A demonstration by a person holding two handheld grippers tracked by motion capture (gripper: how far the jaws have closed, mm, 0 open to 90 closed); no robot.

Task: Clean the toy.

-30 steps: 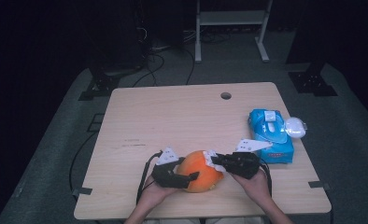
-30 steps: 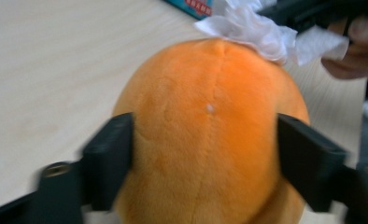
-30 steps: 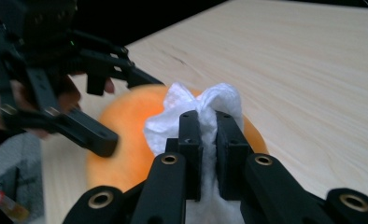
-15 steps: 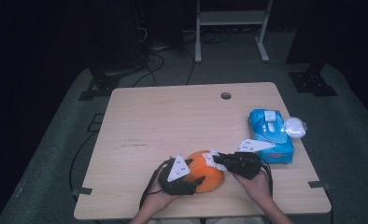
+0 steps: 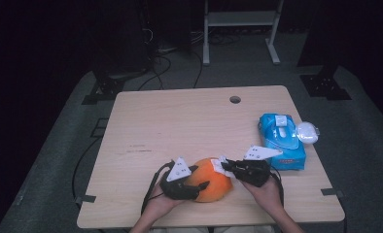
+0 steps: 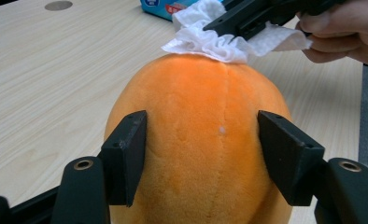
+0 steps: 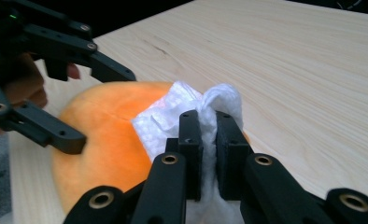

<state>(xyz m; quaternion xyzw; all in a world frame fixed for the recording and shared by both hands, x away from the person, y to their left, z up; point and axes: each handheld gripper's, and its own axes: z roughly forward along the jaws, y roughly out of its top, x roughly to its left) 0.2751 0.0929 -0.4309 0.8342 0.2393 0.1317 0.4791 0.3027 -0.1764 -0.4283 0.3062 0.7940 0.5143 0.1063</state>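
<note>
Wiping orange plush ball at table's near edge: my right gripper pinches white tissue atop it; left gripper, jaws just closing, straddles ball (contact uncertain). Risk: ball rolls, tissue tears.

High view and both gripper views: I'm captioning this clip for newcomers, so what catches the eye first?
The orange plush toy near the table's front edge stands out, with the left gripper's jaws closing on its sides. The right gripper presses a pinched white wipe on its top. A blue wipes pack lies at the right edge.
</note>
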